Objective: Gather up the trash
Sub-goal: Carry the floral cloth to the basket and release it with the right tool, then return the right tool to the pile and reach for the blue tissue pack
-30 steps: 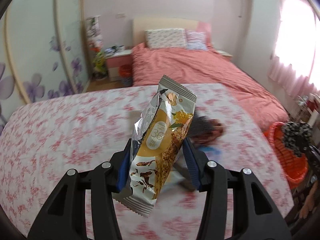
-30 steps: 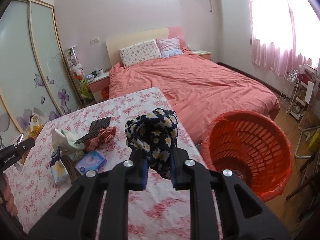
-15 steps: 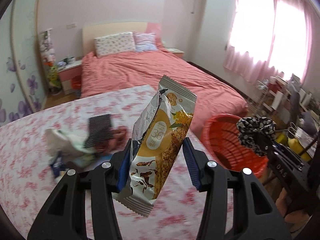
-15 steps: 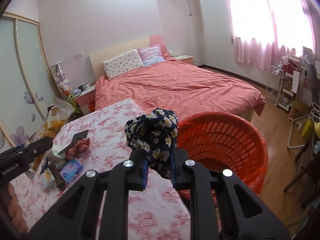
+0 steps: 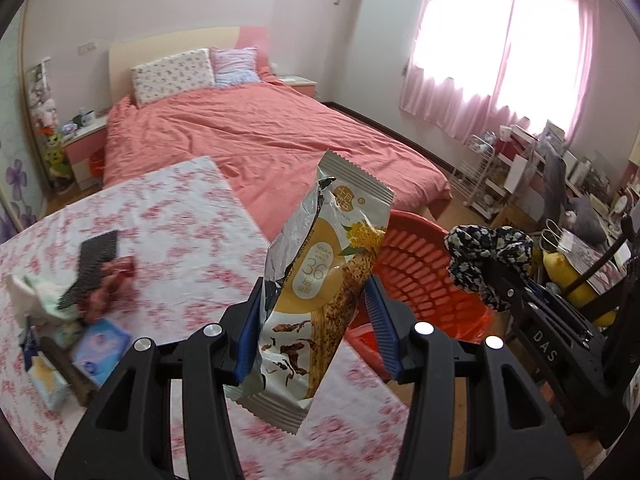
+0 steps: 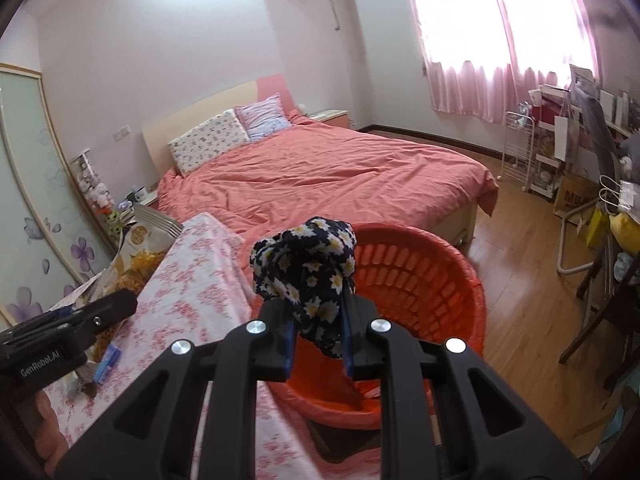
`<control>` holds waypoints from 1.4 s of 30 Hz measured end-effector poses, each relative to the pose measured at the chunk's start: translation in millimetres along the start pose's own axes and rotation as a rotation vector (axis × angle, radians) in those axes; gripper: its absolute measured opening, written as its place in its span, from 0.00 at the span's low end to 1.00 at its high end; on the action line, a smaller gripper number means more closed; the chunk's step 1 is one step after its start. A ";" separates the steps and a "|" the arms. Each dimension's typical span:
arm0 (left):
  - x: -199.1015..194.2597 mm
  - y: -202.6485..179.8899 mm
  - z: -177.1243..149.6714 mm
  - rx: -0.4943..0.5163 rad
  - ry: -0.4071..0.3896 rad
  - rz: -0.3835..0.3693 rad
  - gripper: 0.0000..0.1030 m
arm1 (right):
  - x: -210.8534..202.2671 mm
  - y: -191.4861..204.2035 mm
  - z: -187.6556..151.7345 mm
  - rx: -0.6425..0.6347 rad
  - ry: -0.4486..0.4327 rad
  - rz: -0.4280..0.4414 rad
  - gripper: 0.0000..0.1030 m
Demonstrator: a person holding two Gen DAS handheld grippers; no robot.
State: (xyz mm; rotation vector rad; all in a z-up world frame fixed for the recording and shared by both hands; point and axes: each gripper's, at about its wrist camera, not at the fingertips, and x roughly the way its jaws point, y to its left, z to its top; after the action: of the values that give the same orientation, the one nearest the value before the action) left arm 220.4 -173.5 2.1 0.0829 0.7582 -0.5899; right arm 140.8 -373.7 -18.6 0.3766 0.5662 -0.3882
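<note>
Bedroom: claws angled downward

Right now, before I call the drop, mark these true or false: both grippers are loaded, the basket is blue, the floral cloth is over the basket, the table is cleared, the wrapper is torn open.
1. Both grippers hold something. True: the left gripper clamps the snack wrapper, and the right gripper clamps the floral cloth.
2. The basket is blue. False: the basket is orange-red.
3. The floral cloth is in line with the basket's opening in the right wrist view. True.
4. The table is cleared. False: a blue packet and other litter lie on the floral tablecloth.
5. The wrapper is torn open. True: its upper edge is ripped.
</note>
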 end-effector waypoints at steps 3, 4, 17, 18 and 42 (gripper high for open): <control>13.3 -14.1 3.1 0.014 0.018 -0.025 0.48 | 6.3 -12.9 1.9 0.015 0.003 -0.012 0.18; 17.8 -19.9 4.3 0.019 0.023 -0.031 0.48 | 8.3 -16.5 2.6 0.020 0.004 -0.014 0.18; 80.5 -58.8 2.1 0.038 0.151 -0.076 0.57 | 47.4 -61.6 19.6 0.120 0.014 -0.017 0.36; 82.9 -58.0 -0.2 0.036 0.159 -0.074 0.62 | 50.9 -64.4 19.0 0.126 0.017 -0.014 0.39; -3.0 52.5 -45.0 -0.040 0.059 0.277 0.79 | 28.0 -1.1 -12.9 -0.031 0.014 -0.031 0.80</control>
State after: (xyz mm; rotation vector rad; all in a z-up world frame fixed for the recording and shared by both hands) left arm 218.6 -115.7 -36.0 0.1662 0.7992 -0.3094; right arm 156.4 -375.9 -45.2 0.3419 0.5920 -0.4064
